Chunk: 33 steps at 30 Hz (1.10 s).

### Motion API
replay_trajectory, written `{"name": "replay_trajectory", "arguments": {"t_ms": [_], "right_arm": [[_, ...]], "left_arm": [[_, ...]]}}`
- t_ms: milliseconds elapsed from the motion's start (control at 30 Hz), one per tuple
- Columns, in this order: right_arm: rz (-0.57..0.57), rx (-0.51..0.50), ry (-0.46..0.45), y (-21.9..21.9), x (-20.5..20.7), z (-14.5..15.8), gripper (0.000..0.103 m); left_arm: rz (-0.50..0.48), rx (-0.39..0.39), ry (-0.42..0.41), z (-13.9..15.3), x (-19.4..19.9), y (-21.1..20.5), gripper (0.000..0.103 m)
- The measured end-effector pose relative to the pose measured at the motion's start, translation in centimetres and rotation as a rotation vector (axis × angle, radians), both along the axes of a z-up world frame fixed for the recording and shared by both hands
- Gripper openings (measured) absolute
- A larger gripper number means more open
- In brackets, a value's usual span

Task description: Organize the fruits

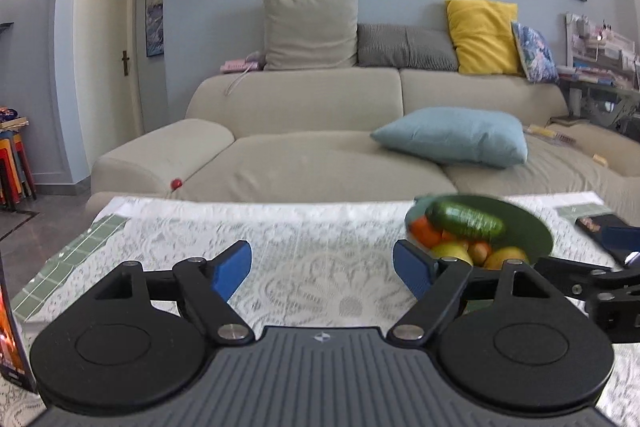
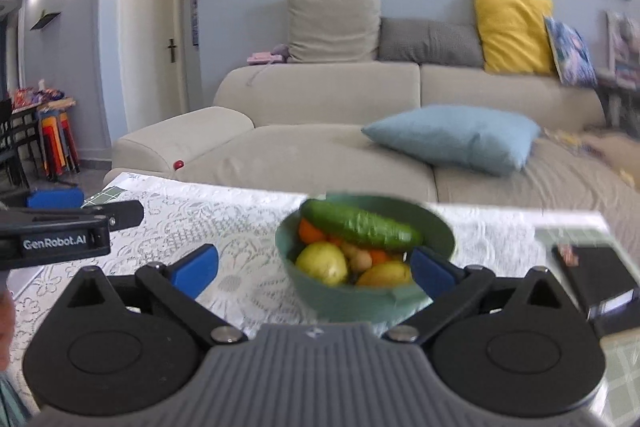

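My left gripper (image 1: 322, 269) stands with its jaws wide apart over the white lace tablecloth (image 1: 280, 239), nothing between them. My right gripper (image 2: 314, 273) is spread just as wide, its right blue pad (image 2: 432, 273) just in front of the green bowl (image 2: 340, 301). A cucumber (image 2: 360, 227) lies across the top of the bowl, over yellow and orange fruit. Beyond the table is a beige sofa (image 2: 320, 87) with a light blue cushion (image 2: 452, 137).

Bare tablecloth (image 1: 320, 239) left of bowl (image 2: 440, 227)
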State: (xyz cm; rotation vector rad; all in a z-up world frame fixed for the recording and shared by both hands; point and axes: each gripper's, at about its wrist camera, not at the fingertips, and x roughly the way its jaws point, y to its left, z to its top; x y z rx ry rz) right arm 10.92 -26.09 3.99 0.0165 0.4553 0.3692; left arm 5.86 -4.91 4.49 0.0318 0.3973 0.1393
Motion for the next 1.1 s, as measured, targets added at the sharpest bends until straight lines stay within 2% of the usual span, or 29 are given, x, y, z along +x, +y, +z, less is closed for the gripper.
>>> {"name": "replay_trajectory", "arguments": {"t_ms": [200, 367, 600, 1100], "right_arm": [[-0.038, -0.006, 0.021, 0.4, -0.4, -1.9, 0.099], [-0.058, -0.006, 0.043, 0.6, -0.1, -2.9, 0.099], [-0.027, -0.027, 0.037, 1.5, -0.5, -3.0, 0.099], [-0.034, -0.013, 0.041, 1.1, -0.6, -3.0, 0.099]], "left_arm": [[-0.001, -0.01, 0.069, -2.3, -0.4, 0.1, 0.094], [-0.002, -0.015, 0.092, -3.2, -0.7, 0.2, 0.094], [0.0, -0.039, 0.117, -3.6, -0.7, 0.6, 0.094], [-0.008, -0.041, 0.129, -3.5, -0.7, 0.5, 0.094]]}}
